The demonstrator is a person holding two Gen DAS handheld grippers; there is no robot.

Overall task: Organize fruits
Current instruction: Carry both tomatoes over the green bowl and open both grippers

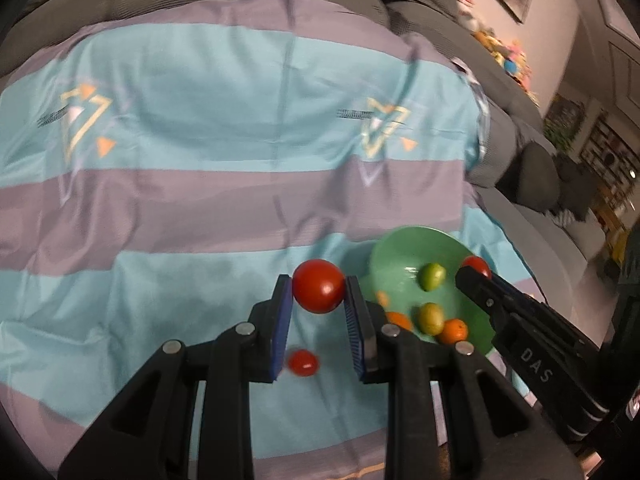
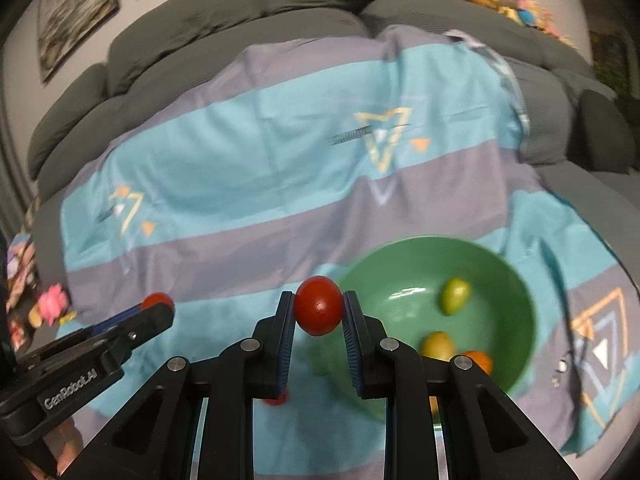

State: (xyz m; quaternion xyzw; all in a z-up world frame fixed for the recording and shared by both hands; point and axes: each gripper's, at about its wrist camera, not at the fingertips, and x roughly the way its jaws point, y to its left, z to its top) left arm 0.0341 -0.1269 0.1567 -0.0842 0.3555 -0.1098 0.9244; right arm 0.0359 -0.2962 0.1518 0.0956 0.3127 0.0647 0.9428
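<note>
Left hand-held gripper (image 1: 319,294) is clamped on a red tomato (image 1: 318,286), held above the striped cloth just left of the green bowl (image 1: 404,248). Right hand-held gripper (image 2: 319,312) is clamped on a second tomato (image 2: 319,306) at the bowl's near-left rim. Judgement: light, smooth, easily bruised; pads across the widest girth suit them.

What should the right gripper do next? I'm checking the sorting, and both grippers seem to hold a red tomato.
Probably carry it over the green bowl and let go. The right gripper is shut on a red tomato beside the bowl's near rim, and the bowl holds green and orange fruits only.
</note>
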